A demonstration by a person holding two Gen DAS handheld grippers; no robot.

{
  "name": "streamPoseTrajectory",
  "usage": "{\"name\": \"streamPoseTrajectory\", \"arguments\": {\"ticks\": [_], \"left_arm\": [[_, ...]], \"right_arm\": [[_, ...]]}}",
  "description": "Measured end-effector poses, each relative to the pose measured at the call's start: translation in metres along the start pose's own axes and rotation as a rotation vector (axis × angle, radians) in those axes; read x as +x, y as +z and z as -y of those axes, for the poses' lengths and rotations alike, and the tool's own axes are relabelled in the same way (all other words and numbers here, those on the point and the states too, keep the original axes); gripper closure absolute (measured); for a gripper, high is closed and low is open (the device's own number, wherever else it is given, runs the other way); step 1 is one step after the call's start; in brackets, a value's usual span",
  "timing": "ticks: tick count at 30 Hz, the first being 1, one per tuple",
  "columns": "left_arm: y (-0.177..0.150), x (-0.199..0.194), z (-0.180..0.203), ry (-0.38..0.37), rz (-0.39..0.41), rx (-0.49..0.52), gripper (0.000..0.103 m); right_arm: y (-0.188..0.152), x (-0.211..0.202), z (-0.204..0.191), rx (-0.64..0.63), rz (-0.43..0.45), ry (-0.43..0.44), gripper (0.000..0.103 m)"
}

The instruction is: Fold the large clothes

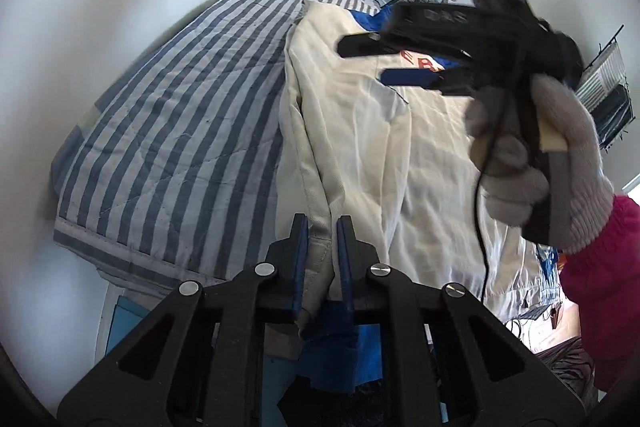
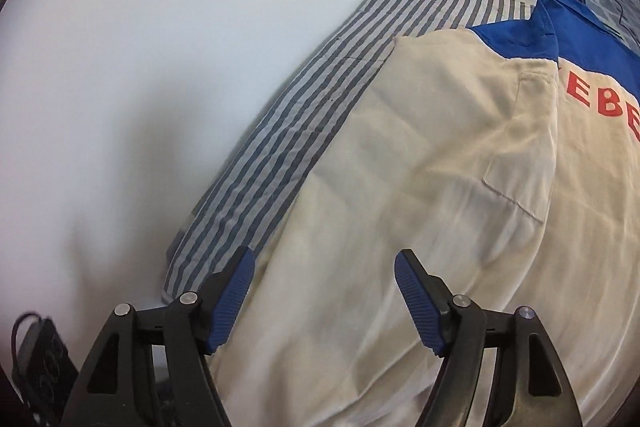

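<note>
Cream cotton jacket with blue yoke and red lettering (image 2: pixel 420 187) lies spread on my blue-and-white striped bed cover (image 1: pixel 172 131). My left gripper (image 1: pixel 322 227) has its fingers (image 1: pixel 299 247) clamped on a cream hem fold. My right gripper (image 2: pixel 324 267), in a grey-gloved hand (image 1: pixel 540 155), hangs above the cloth, fingers (image 2: pixel 236 287) spread, gripping nothing.

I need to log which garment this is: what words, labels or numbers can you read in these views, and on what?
"EBE": red letters on the cream jacket, just under its blue yoke; the word runs out of frame, so it is incomplete.
Red print on the same jacket in the left wrist view: hidden behind the right gripper, unreadable.
Embossed marking on that gripper's black body: blurred, unreadable.
</note>
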State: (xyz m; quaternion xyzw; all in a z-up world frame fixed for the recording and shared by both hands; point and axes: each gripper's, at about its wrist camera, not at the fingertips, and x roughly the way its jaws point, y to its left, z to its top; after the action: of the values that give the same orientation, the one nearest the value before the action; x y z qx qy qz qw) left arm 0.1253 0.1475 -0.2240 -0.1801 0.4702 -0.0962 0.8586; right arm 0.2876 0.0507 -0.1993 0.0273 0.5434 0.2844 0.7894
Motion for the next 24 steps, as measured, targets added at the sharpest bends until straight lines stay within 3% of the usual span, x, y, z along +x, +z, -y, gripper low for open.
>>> {"name": "streamPoseTrajectory", "arguments": {"ticks": [4, 9, 14, 15, 16, 17, 21, 24], "left_arm": [[0.002, 0.002, 0.01, -0.022, -0.001, 0.018, 0.091], [0.002, 0.006, 0.019, -0.041, -0.011, 0.033, 0.091], [0.0, 0.013, 0.029, -0.024, -0.022, 0.059, 0.092], [-0.001, 0.014, 0.031, -0.025, -0.023, 0.063, 0.092], [-0.001, 0.014, 0.035, -0.025, -0.022, 0.069, 0.103], [-0.001, 0.014, 0.039, -0.037, -0.028, 0.077, 0.103], [-0.005, 0.016, 0.066, -0.038, -0.027, 0.166, 0.103], [-0.007, 0.011, 0.085, -0.085, -0.031, 0.203, 0.103]], "right_arm": [[0.032, 0.033, -0.009, 0.008, -0.055, -0.068, 0.028], [0.047, 0.077, -0.019, -0.03, -0.13, -0.223, 0.034], [0.042, 0.103, -0.017, -0.076, -0.191, -0.292, 0.082], [0.042, 0.101, -0.015, -0.08, -0.184, -0.288, 0.086], [0.041, 0.098, -0.012, -0.075, -0.175, -0.276, 0.093], [0.041, 0.093, -0.007, -0.061, -0.164, -0.25, 0.098], [0.032, 0.055, 0.015, 0.016, -0.092, -0.117, 0.101], [0.021, 0.026, 0.033, 0.045, -0.027, -0.041, 0.101]]}}
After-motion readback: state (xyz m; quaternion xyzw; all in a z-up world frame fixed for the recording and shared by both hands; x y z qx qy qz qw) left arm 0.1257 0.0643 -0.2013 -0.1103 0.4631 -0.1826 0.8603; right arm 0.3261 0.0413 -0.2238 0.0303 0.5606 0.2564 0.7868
